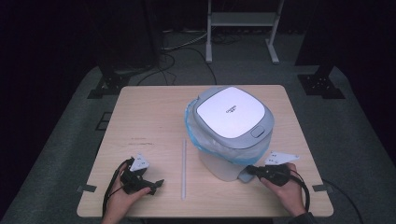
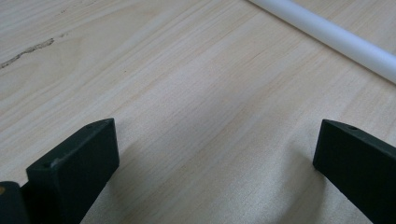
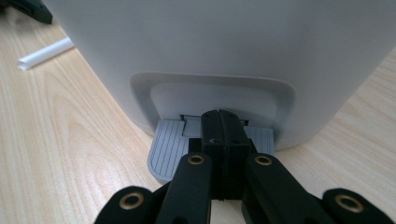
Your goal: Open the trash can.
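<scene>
Dark room, grey carpet (image 1: pixel 56 140), white stand (image 1: pixel 243 21) behind.

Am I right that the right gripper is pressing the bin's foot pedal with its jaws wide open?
Not quite: the right gripper is on the grey foot pedal of the white pedal bin, but its jaws are shut together, as the right gripper view shows.

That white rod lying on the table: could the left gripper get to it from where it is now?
Probably yes. The left gripper rests on the table with jaws open, pointing toward the white rod, with bare wood between them. The bin stands on the rod's far side, out of the way.
</scene>
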The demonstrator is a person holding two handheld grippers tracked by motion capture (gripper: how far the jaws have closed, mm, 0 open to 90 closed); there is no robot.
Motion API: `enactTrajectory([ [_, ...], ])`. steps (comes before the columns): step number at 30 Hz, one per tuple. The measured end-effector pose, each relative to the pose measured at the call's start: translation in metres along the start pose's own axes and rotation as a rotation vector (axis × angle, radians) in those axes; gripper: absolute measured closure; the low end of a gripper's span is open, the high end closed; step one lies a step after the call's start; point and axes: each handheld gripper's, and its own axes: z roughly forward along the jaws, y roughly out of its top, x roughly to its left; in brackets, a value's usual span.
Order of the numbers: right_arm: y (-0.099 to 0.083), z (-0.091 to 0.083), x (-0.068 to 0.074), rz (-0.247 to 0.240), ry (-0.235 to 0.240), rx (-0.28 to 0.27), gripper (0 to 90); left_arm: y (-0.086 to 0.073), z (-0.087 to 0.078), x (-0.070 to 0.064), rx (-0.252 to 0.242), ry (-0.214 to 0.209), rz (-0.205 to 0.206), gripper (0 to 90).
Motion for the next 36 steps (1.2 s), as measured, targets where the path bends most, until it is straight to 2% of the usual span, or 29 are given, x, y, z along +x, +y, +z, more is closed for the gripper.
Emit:
enactTrajectory([
  [8, -0.0028, 0.0006, 0.0005, -0.005, -0.006, -0.008, 89.8, 0.0000, 0.0000, 0.0000, 0.000, 0.000, 0.000, 0.0],
  [22, -0.0059, 0.0010, -0.0005, 0.016, 0.000, -0.024, 89.9, -0.0003, 0.0000, 0.0000, -0.003, 0.010, -0.008, 0.0],
  [36, -0.0074, 0.0022, -0.0014, 0.026, 0.004, -0.018, 89.9, 0.0004, 0.0003, 0.0000, 0.002, 0.016, -0.013, 0.0],
])
